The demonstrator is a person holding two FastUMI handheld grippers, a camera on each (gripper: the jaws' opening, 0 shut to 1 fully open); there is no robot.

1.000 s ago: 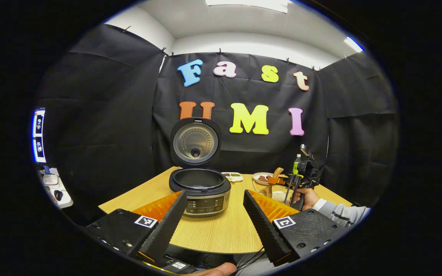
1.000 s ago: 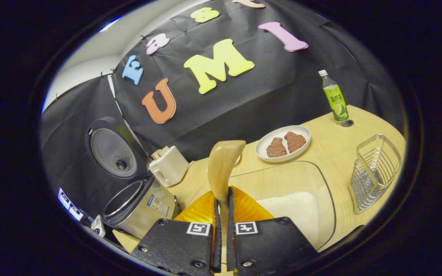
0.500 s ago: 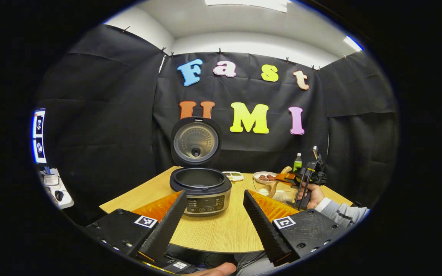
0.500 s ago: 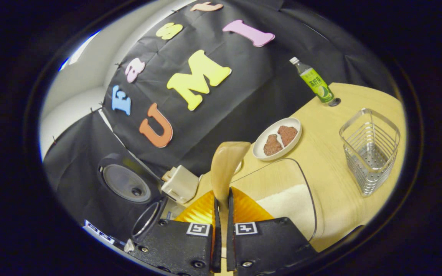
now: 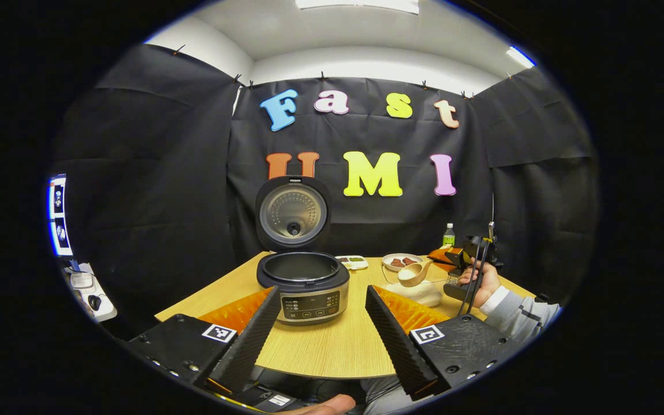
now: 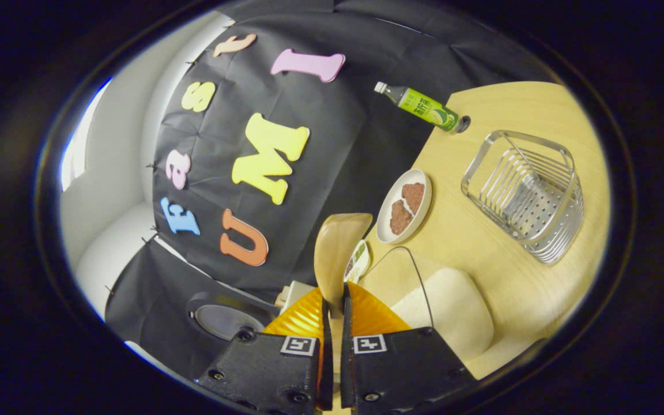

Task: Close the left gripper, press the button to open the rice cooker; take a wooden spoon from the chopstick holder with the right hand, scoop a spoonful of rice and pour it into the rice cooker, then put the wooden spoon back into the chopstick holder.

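The rice cooker (image 5: 303, 283) stands open on the wooden table, its lid (image 5: 293, 212) upright and the pot empty as far as I see. My left gripper (image 5: 321, 291) hangs open in front of it, holding nothing. My right gripper (image 6: 332, 304) is shut on the handle of the wooden spoon (image 6: 338, 253). The view is rolled to one side. Just right of the spoon lies a clear bowl of white rice (image 6: 450, 314). In the left gripper view a hand holds the right gripper (image 5: 453, 257), with the spoon (image 5: 412, 273) level above the rice bowl (image 5: 424, 293).
A wire chopstick holder (image 6: 528, 193) stands empty beyond the rice bowl. A white plate with two brown pieces (image 6: 404, 204), a green bottle (image 6: 423, 108) and a small dish (image 6: 358, 262) sit at the table's far side. The cooker lid (image 6: 222, 320) shows low left.
My right gripper has rolled over and moved right and down, so the spoon now lies level above the rice bowl. The left gripper has stayed open and almost still.
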